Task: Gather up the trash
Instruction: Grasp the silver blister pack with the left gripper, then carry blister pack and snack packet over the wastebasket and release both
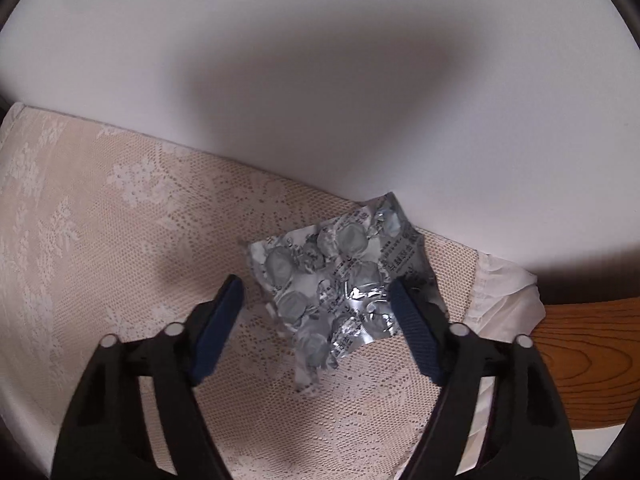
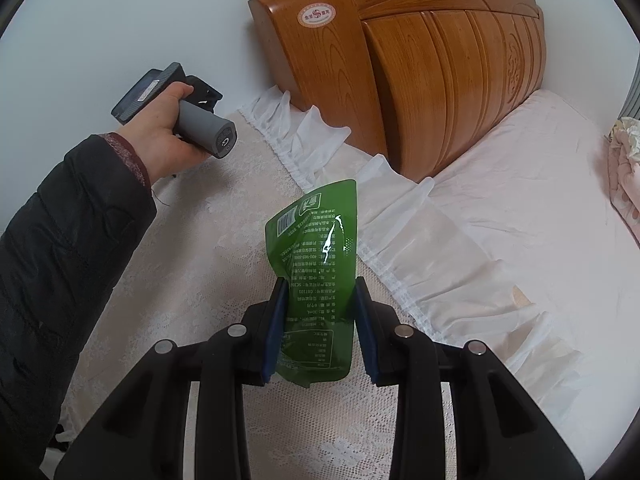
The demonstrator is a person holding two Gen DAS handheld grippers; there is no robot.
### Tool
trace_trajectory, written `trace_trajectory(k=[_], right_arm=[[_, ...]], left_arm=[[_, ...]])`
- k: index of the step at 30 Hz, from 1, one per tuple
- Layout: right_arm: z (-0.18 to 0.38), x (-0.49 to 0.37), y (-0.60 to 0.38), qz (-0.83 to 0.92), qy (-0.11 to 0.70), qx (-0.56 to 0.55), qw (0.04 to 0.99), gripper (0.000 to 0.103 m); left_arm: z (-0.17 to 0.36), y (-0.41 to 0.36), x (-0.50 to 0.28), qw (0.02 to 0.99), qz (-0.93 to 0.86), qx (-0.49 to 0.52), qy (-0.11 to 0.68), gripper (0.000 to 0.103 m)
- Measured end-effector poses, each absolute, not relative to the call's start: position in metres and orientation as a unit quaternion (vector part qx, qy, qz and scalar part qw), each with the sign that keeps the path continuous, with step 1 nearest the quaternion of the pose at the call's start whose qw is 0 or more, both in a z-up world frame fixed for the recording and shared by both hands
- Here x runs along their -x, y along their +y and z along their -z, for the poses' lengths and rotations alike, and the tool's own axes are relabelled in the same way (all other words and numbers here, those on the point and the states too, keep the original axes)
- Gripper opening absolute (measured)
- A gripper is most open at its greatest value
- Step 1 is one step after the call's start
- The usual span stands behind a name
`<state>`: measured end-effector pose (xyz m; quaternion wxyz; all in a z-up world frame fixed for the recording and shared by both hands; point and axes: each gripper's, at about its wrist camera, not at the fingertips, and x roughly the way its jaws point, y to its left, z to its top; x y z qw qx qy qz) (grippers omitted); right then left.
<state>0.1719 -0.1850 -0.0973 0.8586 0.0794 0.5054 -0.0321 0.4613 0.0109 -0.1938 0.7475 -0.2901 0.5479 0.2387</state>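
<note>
Left gripper: my jaws stood wide apart, straddling the foil blister pack and holding nothing.
Blister pack: it lay crumpled on the lace cloth, close to the wall and near the cloth's frilled edge; my right finger seemed to overlap its corner, though I could not tell if it touched.
Right gripper: my jaws were narrowed around the green pouch, which stood up between the pads; whether both pads pressed it I could not tell.
Slip risk: the pouch looked glossy and limp, so I judged a light pinch could let it slide out.
Foil risk: the pack was thin and lay flat, so closing too high might skate over it or nudge it toward the wall.
Snag risk: closing too low, I judged, could catch the lace and drag the cloth along.
Left hand: seen from the right wrist, it gripped the handle above the cloth.
</note>
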Motion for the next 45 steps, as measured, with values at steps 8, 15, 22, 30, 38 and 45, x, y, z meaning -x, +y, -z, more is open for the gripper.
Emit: trace_trajectory(k=[8, 15, 22, 30, 38, 45], right_arm=[[0.097, -0.171, -0.185, 0.024, 0.499, -0.088, 0.862, 0.033], [0.094, -0.165, -0.182, 0.009, 0.495, -0.090, 0.864, 0.033], [0.089, -0.154, -0.177, 0.006, 0.489, -0.093, 0.867, 0.033], [0.087, -0.125, -0.163, -0.035, 0.476, -0.081, 0.875, 0.033], [0.093, -0.062, -0.165, -0.084, 0.486, -0.048, 0.869, 0.033], [0.104, 0.003, -0.195, -0.090, 0.505, -0.044, 0.857, 0.033]], left_arm=[[0.193, 0.016, -0.445, 0.767, -0.205, 0.264, 0.548, 0.031], [0.184, 0.023, -0.432, 0.794, -0.169, 0.228, 0.538, 0.020], [0.177, 0.056, -0.401, 0.823, -0.086, 0.230, 0.512, 0.019], [0.141, 0.100, -0.285, 0.867, 0.005, 0.179, 0.465, 0.019], [0.099, 0.092, -0.124, 0.875, 0.017, 0.109, 0.471, 0.019], [0.087, 0.040, -0.013, 0.871, 0.059, 0.082, 0.481, 0.019]])
